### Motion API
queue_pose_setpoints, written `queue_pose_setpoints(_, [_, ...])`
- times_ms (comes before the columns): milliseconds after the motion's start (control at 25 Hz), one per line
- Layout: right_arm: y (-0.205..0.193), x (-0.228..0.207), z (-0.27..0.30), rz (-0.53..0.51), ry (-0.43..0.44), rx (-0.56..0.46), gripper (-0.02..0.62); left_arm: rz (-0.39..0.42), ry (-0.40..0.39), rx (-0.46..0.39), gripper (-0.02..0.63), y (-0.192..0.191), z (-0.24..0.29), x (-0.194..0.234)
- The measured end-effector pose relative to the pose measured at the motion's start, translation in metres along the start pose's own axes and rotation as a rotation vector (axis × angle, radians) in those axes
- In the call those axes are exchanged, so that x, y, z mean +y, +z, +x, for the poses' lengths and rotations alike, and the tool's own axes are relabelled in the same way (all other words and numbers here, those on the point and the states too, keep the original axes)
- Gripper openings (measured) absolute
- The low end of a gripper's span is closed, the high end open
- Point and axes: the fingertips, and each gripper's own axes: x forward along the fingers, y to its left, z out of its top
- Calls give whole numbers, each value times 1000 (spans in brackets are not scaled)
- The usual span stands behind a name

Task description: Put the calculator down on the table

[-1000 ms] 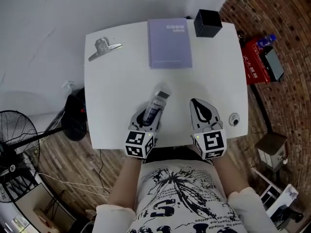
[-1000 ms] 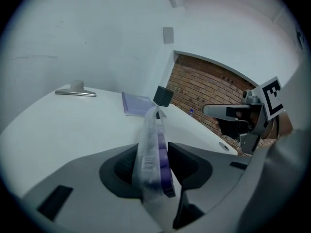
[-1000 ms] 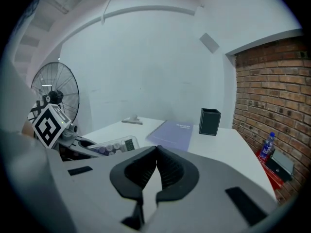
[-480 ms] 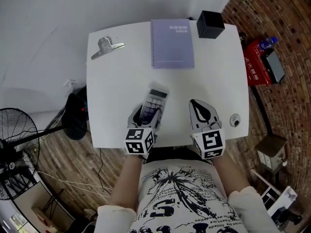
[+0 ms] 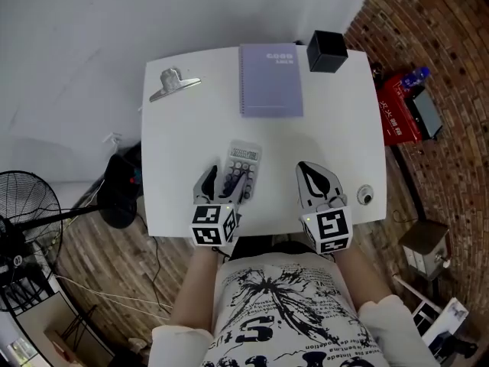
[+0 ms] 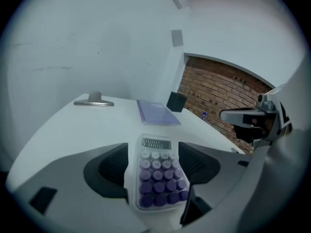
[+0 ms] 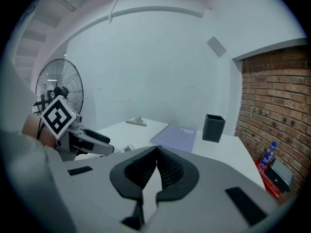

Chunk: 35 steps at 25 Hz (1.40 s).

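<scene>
The calculator (image 5: 243,164), white with purple keys, lies flat and keys-up on the white table (image 5: 183,144) near its front edge. My left gripper (image 5: 224,183) straddles its near end. Its jaws are opening and stand wide on both sides, and the pads do not press on it. In the left gripper view the calculator (image 6: 158,176) fills the gap of the left gripper (image 6: 154,154). My right gripper (image 5: 309,168) rests to the right of the calculator, shut with nothing in it. The right gripper view shows the pads of the right gripper (image 7: 156,152) together.
A purple notebook (image 5: 271,80) lies at the back of the table, with a black box (image 5: 327,51) at the back right corner. A metal clip (image 5: 173,82) sits at the back left, and a small round object (image 5: 366,197) at the front right. A fan (image 5: 23,220) stands on the floor at the left.
The calculator went from standing on edge in the left gripper to lying flat on the table. The left jaws spread apart and drew back a little toward the person.
</scene>
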Motion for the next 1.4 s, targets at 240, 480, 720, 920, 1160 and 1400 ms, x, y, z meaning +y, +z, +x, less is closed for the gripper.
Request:
queue_pose_setpoints(240, [36, -4, -13, 5, -10, -72, 15, 97, -100, -146, 308, 68, -38, -26])
queue_pose_setpoints(480, [68, -4, -29, 2, -20, -147, 15, 219, -113, -288, 214, 128, -84, -39])
queue_pose_setpoints(720, [107, -3, -43, -22, -19, -250, 15, 307, -129, -401, 88, 175, -122, -42])
queue_pose_setpoints(920, [126, -5, -52, -72, -41, -307, 14, 357, -117, -458, 15, 192, -132, -45])
queue_pose_setpoints(1160, [127, -7, -52, -66, -46, -318, 14, 360, -148, -449, 14, 190, -130, -50])
queue_pose_setpoints(1400, [124, -2, -50, -53, -21, -312, 13, 334, -162, -446, 14, 187, -131, -49])
